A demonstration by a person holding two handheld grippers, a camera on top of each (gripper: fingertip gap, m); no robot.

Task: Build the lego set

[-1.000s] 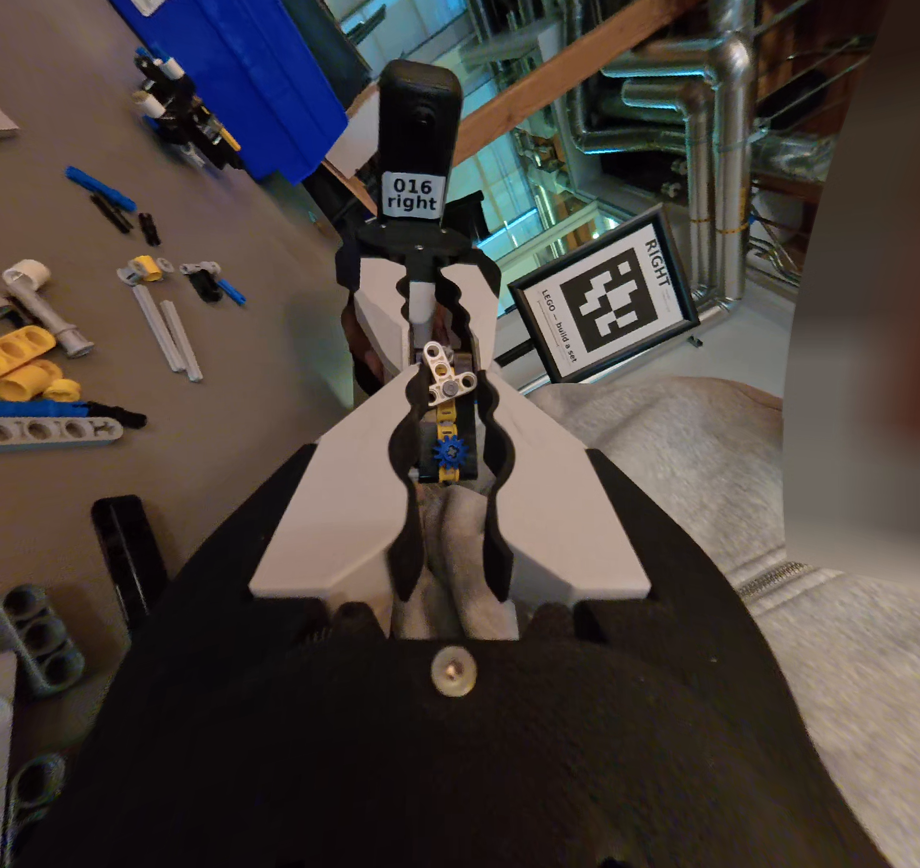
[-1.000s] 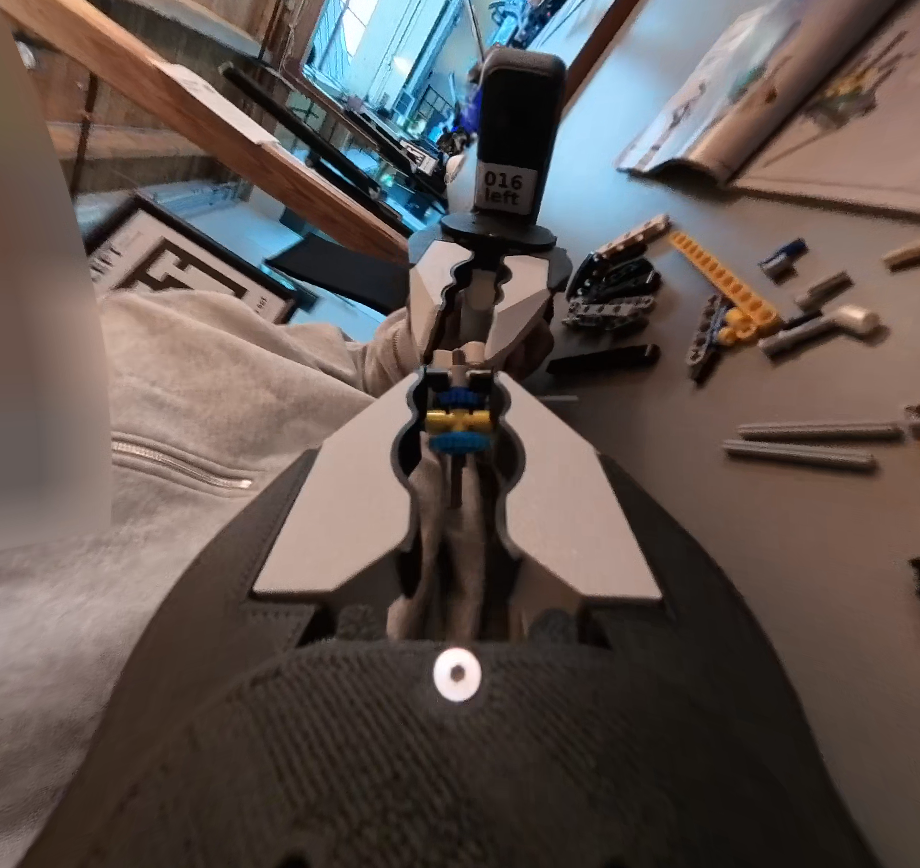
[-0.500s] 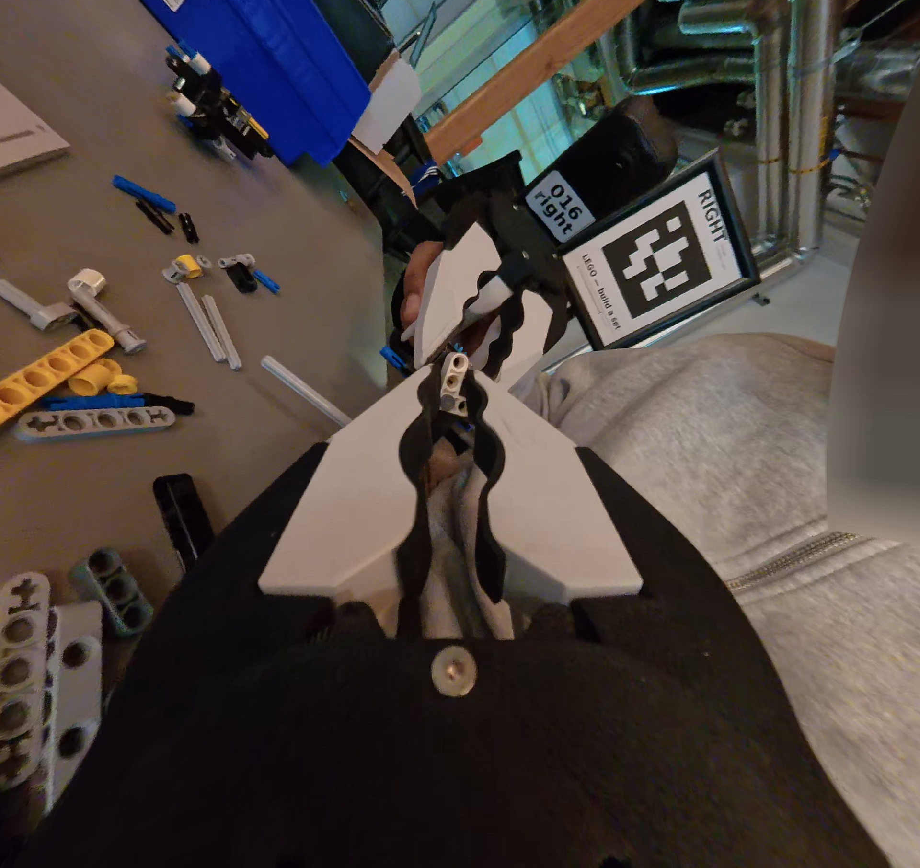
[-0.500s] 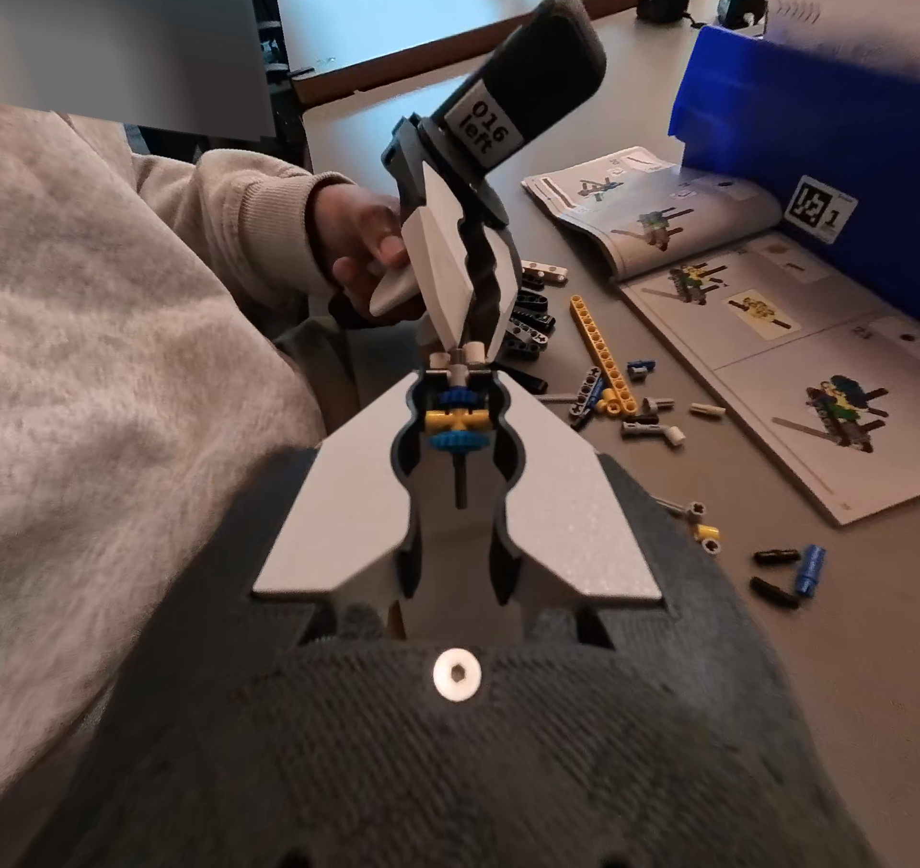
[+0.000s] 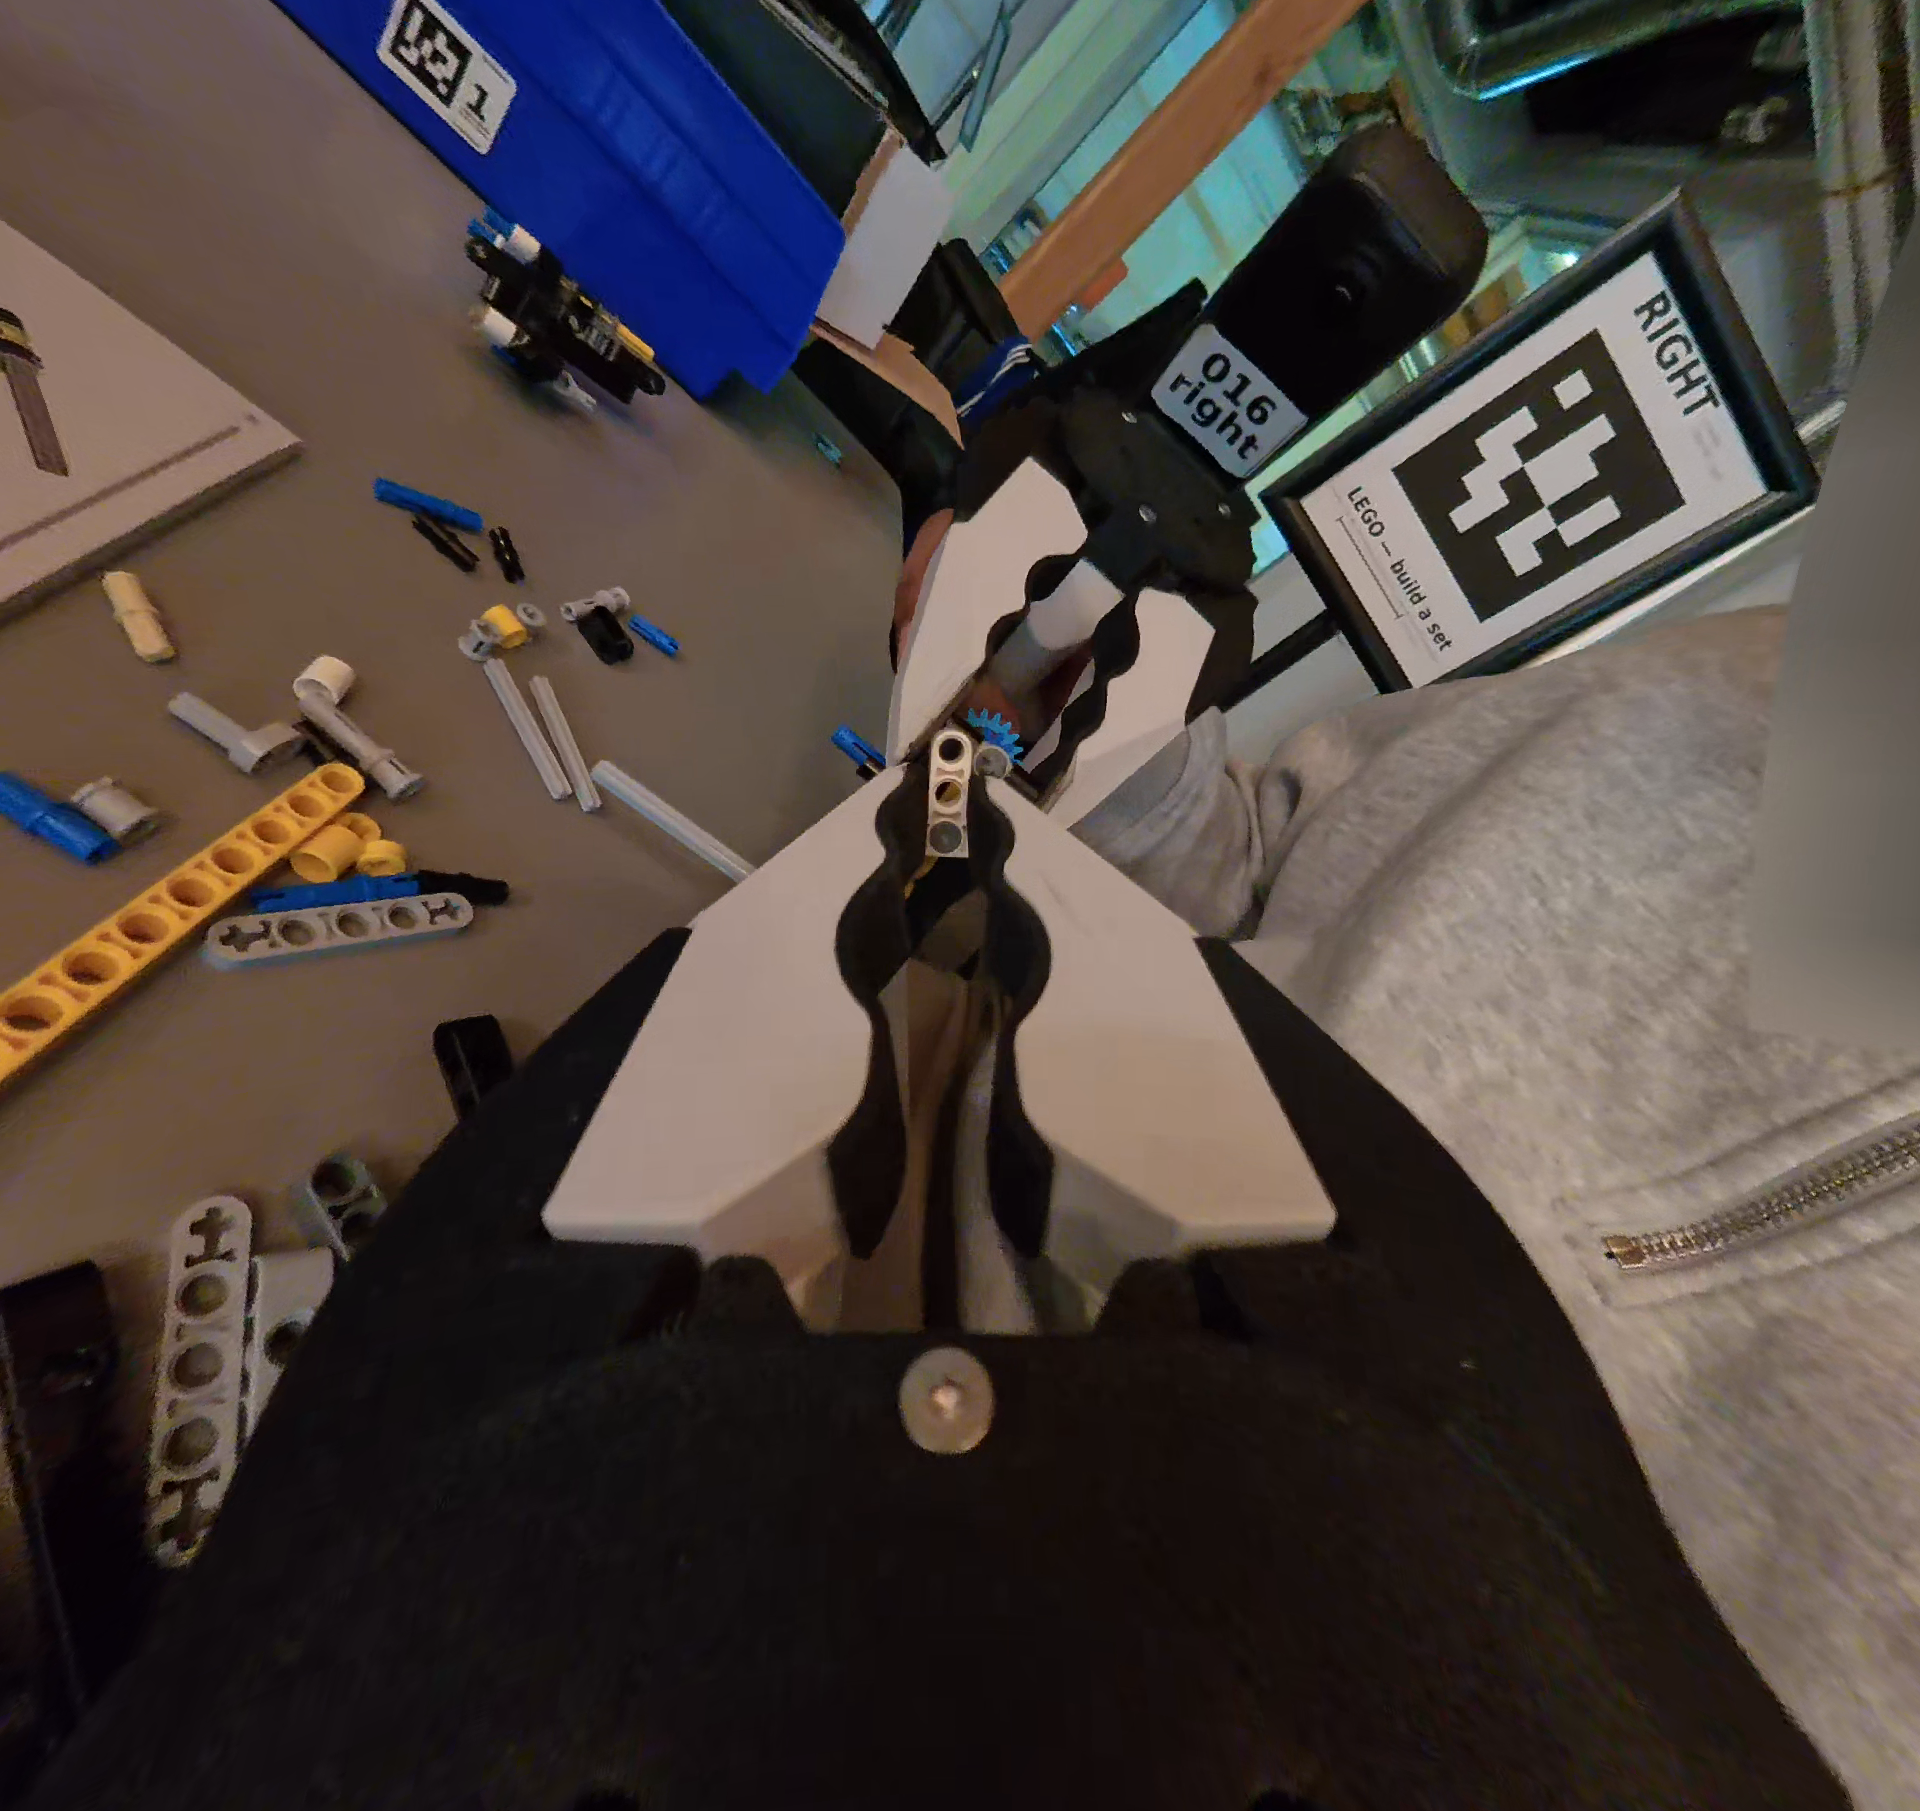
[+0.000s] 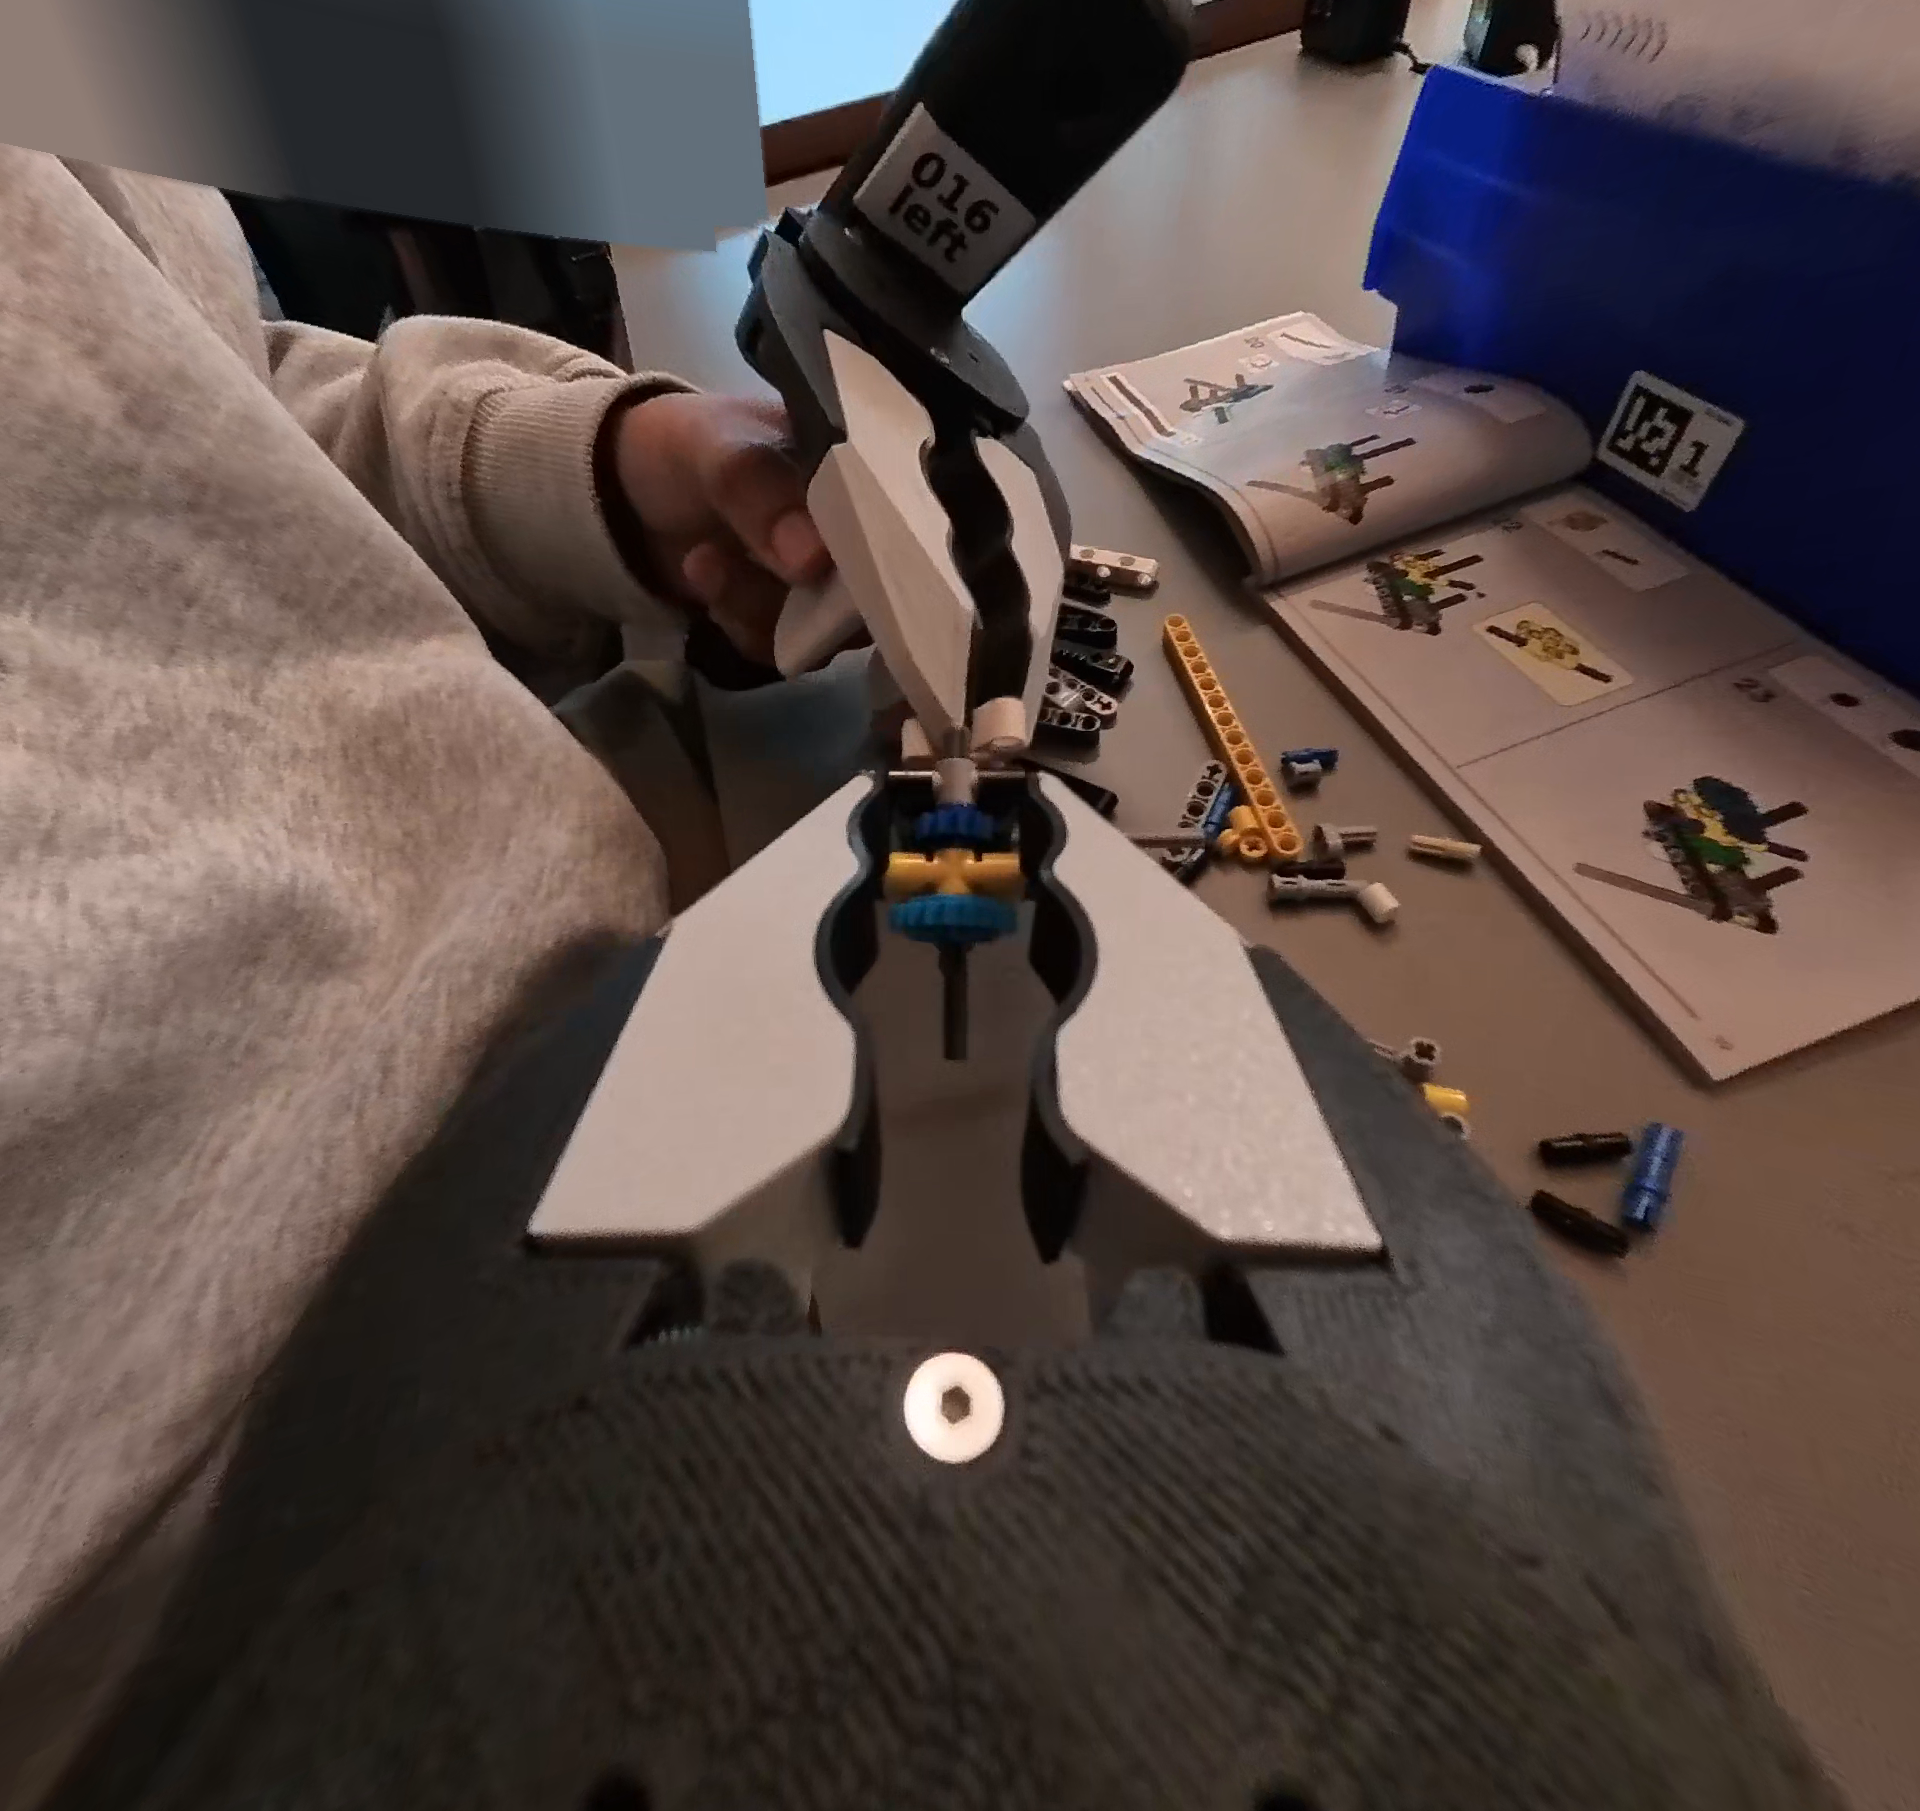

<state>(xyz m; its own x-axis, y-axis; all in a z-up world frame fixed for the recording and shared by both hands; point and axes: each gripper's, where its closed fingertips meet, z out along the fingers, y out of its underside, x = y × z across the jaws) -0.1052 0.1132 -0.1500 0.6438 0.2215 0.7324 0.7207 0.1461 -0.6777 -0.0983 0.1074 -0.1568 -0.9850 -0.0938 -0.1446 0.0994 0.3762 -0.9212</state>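
Note:
A small lego assembly is held in the air between both grippers, above the person's lap. It has two blue gears, a yellow connector (image 6: 951, 868) and a dark axle (image 6: 952, 1008). My right gripper (image 6: 951, 790) is shut on this gear part. My left gripper (image 5: 948, 790) is shut on the assembly's white holed piece (image 5: 948, 790) at the other end. In the right wrist view the left gripper (image 6: 971, 722) comes down from above at an angle. In the left wrist view the right gripper (image 5: 982, 722) meets mine tip to tip, with a blue gear (image 5: 992, 725) just showing.
The grey table (image 5: 312, 327) holds loose parts: a yellow beam (image 5: 177, 909), grey axles (image 5: 540, 733), black and blue pins (image 6: 1621, 1179). An open instruction booklet (image 6: 1558, 722) lies by a blue bin (image 6: 1662, 255). A framed marker sign (image 5: 1538, 473) stands near the person's grey sweater (image 5: 1507, 982). Left and right tips are no more than a few centimetres apart.
Both grippers have swung from facing each other in a straight line to meeting at an angle, now turned toward the table. The assembly stays gripped by both.

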